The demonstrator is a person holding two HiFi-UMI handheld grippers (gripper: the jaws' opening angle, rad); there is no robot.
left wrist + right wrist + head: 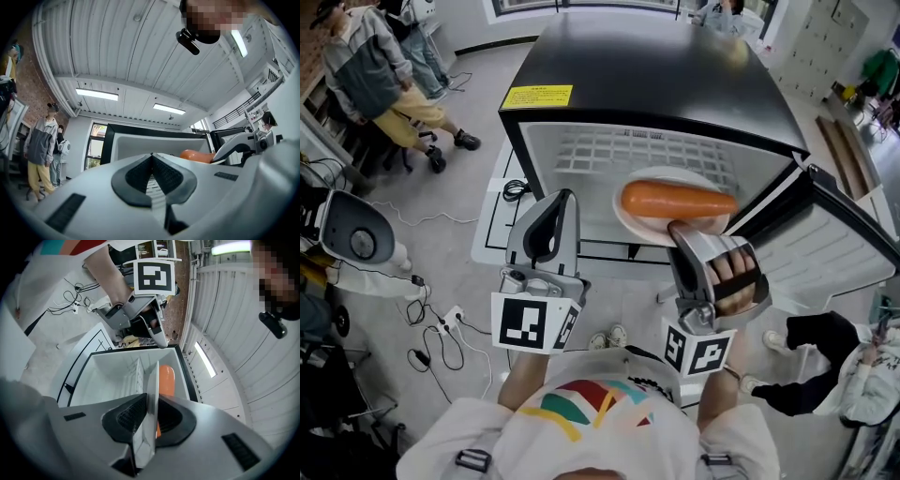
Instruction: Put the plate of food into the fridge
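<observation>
White plate (645, 229) with long orange food (675, 200) gripped at its near rim by the right gripper (680, 228), pads clenched on the rim edge (149, 399). Holds it level at the open front of the black fridge (656, 84), not yet on the wire shelf (600, 150) inside. Hovers the left gripper (565, 195) just beside the plate's left, jaws pressed together on nothing (151, 159). Leaves the fridge door (830, 234) swung wide at right.

Fridge (656, 75) mouth stands open; its door (836, 246) stands aside at right; wire shelf (609, 150) crosses the interior.
</observation>
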